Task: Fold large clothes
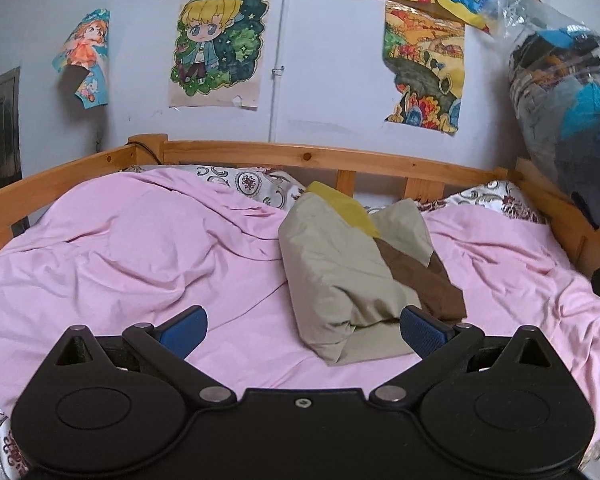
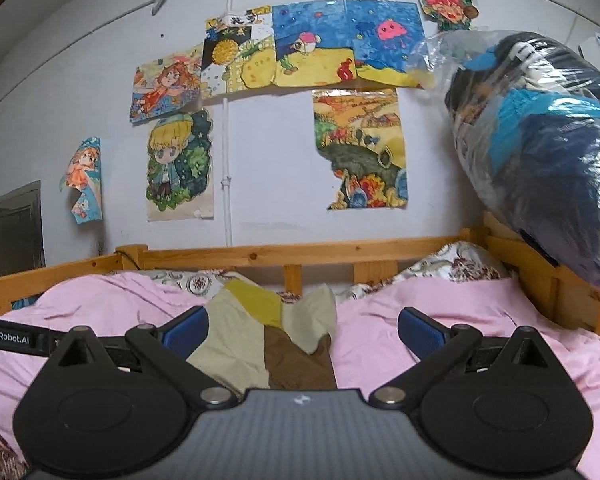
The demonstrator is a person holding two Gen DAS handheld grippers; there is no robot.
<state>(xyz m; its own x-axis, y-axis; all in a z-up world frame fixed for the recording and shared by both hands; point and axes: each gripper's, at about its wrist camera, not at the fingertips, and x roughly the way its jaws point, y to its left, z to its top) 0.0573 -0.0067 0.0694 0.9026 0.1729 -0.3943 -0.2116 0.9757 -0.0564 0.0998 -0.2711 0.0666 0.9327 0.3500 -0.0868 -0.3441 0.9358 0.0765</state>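
**One folded garment on one pink bed**

One wooden bed [image 1: 308, 156] carries one pink sheet [image 1: 140, 248], and on it lies one folded garment [image 1: 340, 280] in beige, brown and yellow, near the headboard. One clear bag of clothes [image 2: 540, 152] hangs at right. Two grippers: left gripper [image 1: 303, 328] and right gripper [image 2: 303, 330], both spread wide, grasping nothing. Only the right view shows the whole bag and the topmost drawings [image 2: 312, 48].

Black left gripper [image 1: 302, 330] and right gripper [image 2: 303, 330], blue fingers [image 2: 186, 334] (silver pivot screws).
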